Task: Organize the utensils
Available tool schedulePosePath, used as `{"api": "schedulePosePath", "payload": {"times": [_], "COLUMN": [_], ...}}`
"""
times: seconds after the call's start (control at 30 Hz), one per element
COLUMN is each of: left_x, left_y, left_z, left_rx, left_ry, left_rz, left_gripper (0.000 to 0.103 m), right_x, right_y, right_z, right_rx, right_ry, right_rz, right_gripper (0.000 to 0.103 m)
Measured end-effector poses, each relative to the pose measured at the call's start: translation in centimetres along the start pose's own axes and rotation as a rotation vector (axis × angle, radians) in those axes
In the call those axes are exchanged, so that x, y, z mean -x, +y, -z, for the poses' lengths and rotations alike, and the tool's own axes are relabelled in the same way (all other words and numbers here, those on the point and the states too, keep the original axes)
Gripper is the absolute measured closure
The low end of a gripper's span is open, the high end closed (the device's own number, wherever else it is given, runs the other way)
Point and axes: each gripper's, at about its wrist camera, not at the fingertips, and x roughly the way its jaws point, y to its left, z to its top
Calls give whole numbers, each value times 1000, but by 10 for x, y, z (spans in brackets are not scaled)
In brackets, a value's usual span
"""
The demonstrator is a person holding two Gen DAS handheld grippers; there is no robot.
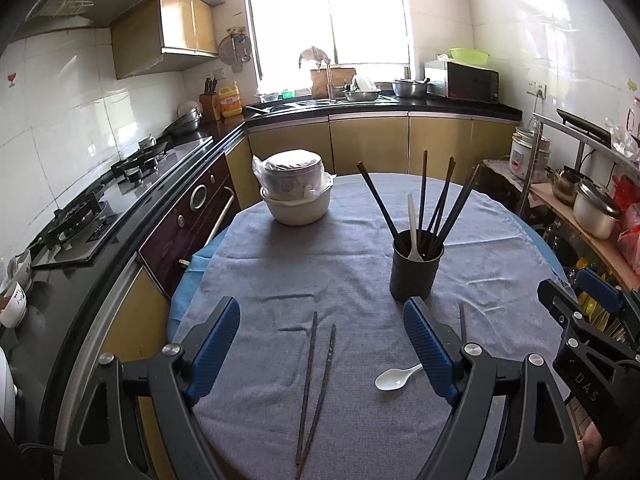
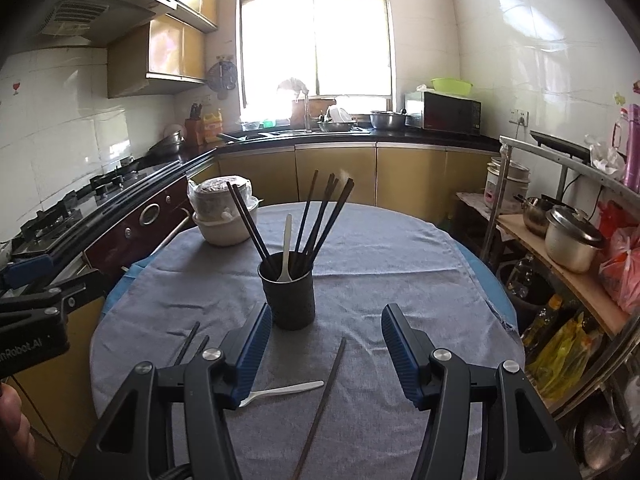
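A black utensil cup (image 1: 416, 270) (image 2: 287, 292) stands on the grey-clothed round table (image 1: 320, 264) and holds several dark chopsticks and a white spoon. Two dark chopsticks (image 1: 316, 384) lie on the cloth between the fingers of my open, empty left gripper (image 1: 320, 352). A loose white spoon (image 1: 396, 378) (image 2: 282, 392) lies by its right finger. One more chopstick (image 2: 320, 408) lies between the fingers of my open, empty right gripper (image 2: 324, 356); its top shows in the left wrist view (image 1: 463, 322). The right gripper's body (image 1: 592, 344) shows at the right edge.
A stack of white bowls in plastic wrap (image 1: 294, 192) (image 2: 224, 210) stands at the table's far left. A stove counter (image 1: 120, 200) runs along the left. A shelf with pots and bottles (image 2: 572, 248) stands close on the right.
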Motion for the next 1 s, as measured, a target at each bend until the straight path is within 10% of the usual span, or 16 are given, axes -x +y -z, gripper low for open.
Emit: {"api": "schedulePosePath", "payload": {"times": [1.0], "left_x": [-9], "left_y": [53], "left_z": [6], "left_rx": [60], "left_ry": [3], "left_rz": [25], "left_gripper": [18], "right_x": [0], "right_y": [67], "right_z": [-13], "right_rx": [93], "right_ry": [-9], "right_rz": [7], "right_gripper": [41]}}
